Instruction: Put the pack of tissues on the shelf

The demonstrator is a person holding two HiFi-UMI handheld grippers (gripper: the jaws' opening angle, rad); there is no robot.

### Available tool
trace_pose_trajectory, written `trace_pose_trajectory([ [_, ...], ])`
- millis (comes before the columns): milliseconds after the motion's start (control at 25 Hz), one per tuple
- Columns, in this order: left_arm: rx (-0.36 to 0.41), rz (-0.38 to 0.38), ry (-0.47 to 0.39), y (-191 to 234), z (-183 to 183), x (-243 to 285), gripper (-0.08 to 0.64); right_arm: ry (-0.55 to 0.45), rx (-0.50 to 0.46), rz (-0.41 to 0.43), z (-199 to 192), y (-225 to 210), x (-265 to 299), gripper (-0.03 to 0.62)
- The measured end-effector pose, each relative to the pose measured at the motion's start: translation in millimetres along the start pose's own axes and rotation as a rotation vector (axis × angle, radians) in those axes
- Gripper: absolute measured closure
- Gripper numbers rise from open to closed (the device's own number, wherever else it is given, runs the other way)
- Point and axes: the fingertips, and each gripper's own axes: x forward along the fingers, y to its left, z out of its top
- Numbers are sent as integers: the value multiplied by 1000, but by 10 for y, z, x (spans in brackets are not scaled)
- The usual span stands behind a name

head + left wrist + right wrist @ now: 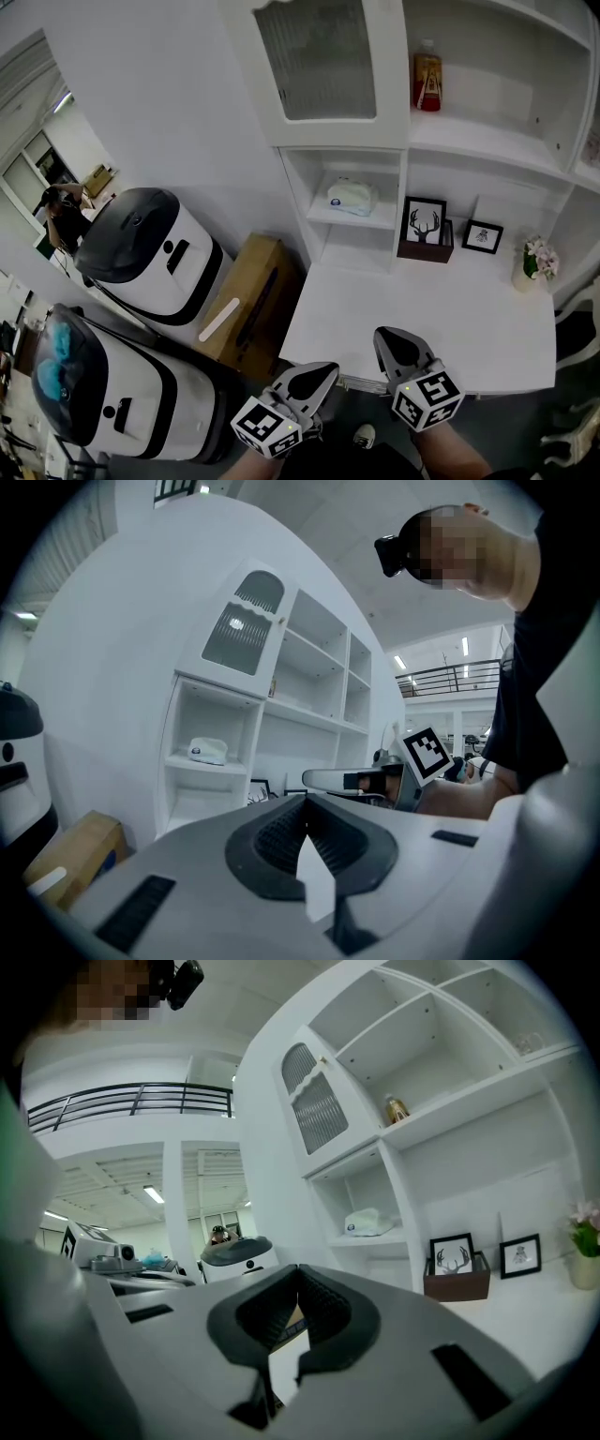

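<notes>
Left gripper jaws together, nothing in them, low by the desk edge; tissues already lie on the shelf, well apart from both grippers; right gripper likewise pinched together, empty; task looks done.

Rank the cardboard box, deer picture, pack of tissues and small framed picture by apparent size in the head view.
1. cardboard box
2. deer picture and pack of tissues: too alike to rank
3. small framed picture
</notes>
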Motion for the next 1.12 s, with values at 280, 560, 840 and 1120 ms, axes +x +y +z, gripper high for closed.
trace_pose_trajectory([
  [280, -2, -12, 11, 80, -21, -87, 555, 14, 7, -8, -89, 91, 71, 588],
  [560, -8, -51, 23, 257, -70, -311, 555, 23, 13, -49, -199, 324, 199, 588],
  [840, -27, -108, 18, 432, -167, -587, 555, 41, 15, -109, -382, 620, 263, 588],
  [1120, -47, -167, -12, 560, -161, -848, 555, 55, -7, -174, -442, 928, 243, 588],
])
